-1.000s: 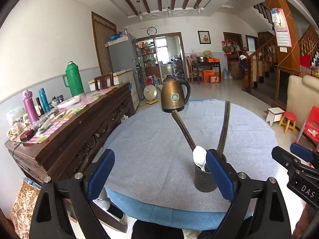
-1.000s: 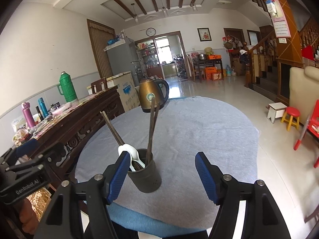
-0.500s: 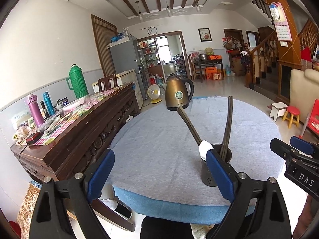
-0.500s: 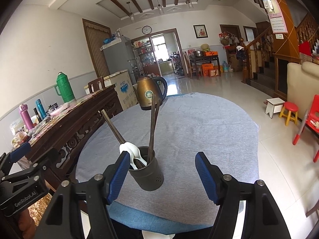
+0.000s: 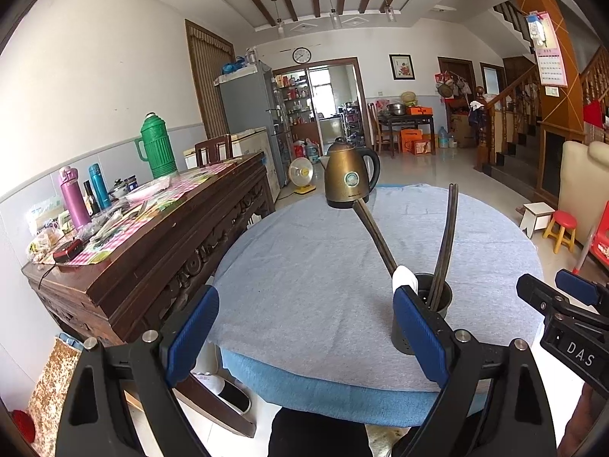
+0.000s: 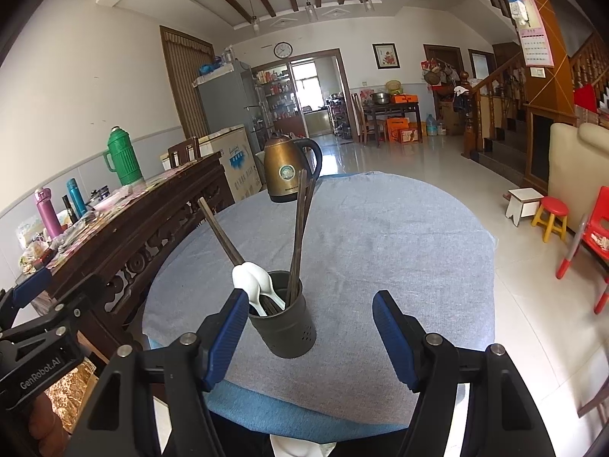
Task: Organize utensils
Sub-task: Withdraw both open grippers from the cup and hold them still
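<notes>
right wrist, utensil holder [image 6: 286, 323] beside right gripper [image 6: 310, 339]

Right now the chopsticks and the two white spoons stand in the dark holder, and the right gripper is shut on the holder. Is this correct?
Not quite. The right gripper is open and holds nothing; the holder only stands between its fingers, as the right wrist view shows. The chopsticks and spoons do stand in it.
</notes>
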Demonstrator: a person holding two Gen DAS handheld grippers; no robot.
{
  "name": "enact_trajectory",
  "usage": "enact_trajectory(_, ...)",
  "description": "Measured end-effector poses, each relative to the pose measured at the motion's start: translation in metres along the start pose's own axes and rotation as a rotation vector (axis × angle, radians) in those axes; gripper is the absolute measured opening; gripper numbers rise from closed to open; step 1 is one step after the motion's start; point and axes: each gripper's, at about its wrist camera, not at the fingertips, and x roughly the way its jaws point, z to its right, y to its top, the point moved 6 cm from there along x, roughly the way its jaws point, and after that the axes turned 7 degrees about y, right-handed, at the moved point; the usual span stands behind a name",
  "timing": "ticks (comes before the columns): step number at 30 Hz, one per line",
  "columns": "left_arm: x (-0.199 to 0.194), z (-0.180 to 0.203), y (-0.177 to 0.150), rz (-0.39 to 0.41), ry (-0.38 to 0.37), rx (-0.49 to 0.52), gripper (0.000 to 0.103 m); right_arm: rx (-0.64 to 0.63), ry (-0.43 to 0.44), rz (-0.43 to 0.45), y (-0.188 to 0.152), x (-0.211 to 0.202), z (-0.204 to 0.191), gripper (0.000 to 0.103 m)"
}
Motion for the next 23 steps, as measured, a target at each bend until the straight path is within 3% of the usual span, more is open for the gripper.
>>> enact_trajectory(18, 0.006, -0.001, -0.003, -0.011, -0.012, -0.026, 0.093, -0.012, -0.022, -0.027, -0.001, 0.004, -0.004, 0.071)
enact_trajectory(23, 0.010, 0.004, 0.001, 0.051, -0.002, -0.013, 0.093, -0.008, -0.049, -0.048, 0.003, 0.016, 0.005, 0.071)
